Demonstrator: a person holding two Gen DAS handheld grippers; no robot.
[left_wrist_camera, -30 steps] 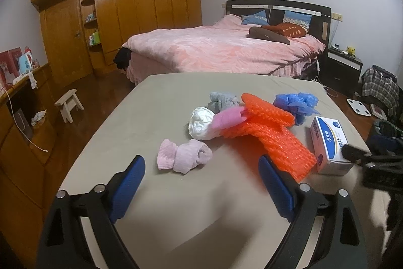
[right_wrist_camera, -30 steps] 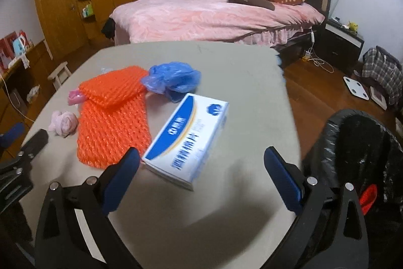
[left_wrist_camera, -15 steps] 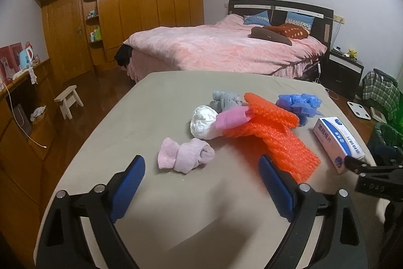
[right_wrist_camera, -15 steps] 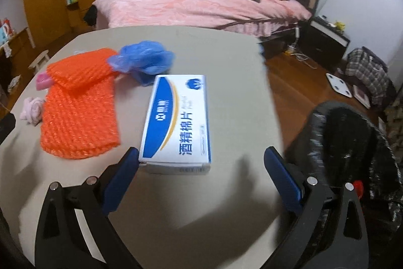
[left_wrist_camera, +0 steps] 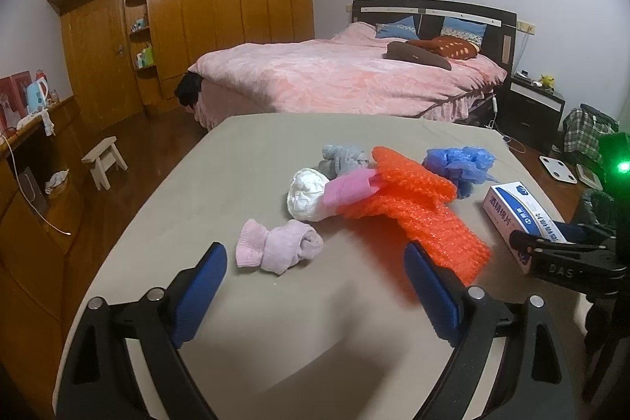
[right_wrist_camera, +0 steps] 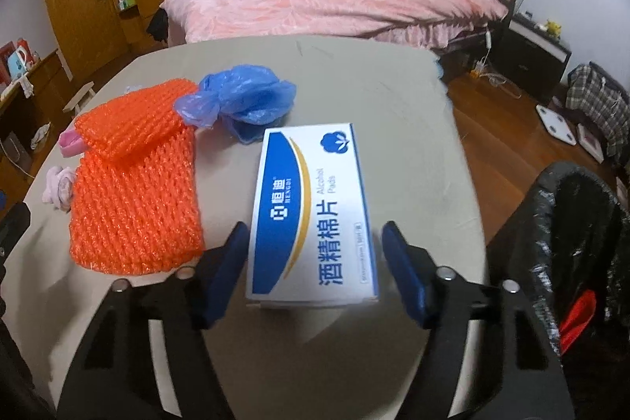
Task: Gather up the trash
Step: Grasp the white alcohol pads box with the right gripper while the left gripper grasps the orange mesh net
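A pink-covered bed (left_wrist_camera: 346, 81) stands against white walls beside a wooden wardrobe (left_wrist_camera: 204, 10).

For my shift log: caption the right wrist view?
Right gripper closing around the alcohol pads box on the table, beside the black-lined trash bin.

- Right gripper (right_wrist_camera: 315, 264) — jaws closing around the box (right_wrist_camera: 311, 211), which fills the gap; pads not yet pressing.
- Orange wrap (right_wrist_camera: 134, 184) lies just left of the box; bare table (right_wrist_camera: 413, 128) to its right.
- Bin (right_wrist_camera: 582, 243) stands off the table's right edge.
- Left gripper (left_wrist_camera: 315, 296) — bare table between its jaws; sock (left_wrist_camera: 279, 248) just ahead.
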